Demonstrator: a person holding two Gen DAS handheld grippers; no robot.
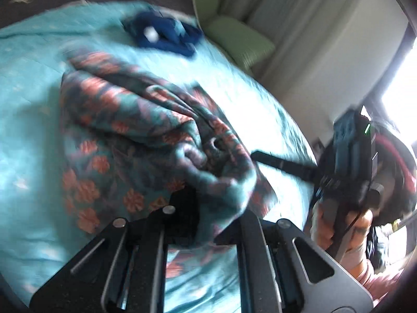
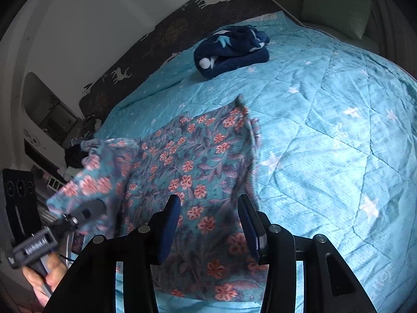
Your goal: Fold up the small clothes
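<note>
Left gripper (image 1: pixel 208 203) clamped on bunched teal floral-print cloth garment (image 2: pixel 198 161); right gripper (image 2: pixel 209 224) fingers apart above it, on turquoise quilted bedspread (image 2: pixel 325 130).

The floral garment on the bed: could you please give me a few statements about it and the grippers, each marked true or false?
1. The left gripper is clamped on a bunched part of the floral garment. True.
2. The right gripper is closed on the garment. False: its fingers stand apart above the cloth, gripping nothing.
3. A dark blue garment lies further up the turquoise quilt. True.
4. The floral garment is folded into a neat square. False: one side is lifted and crumpled.
</note>
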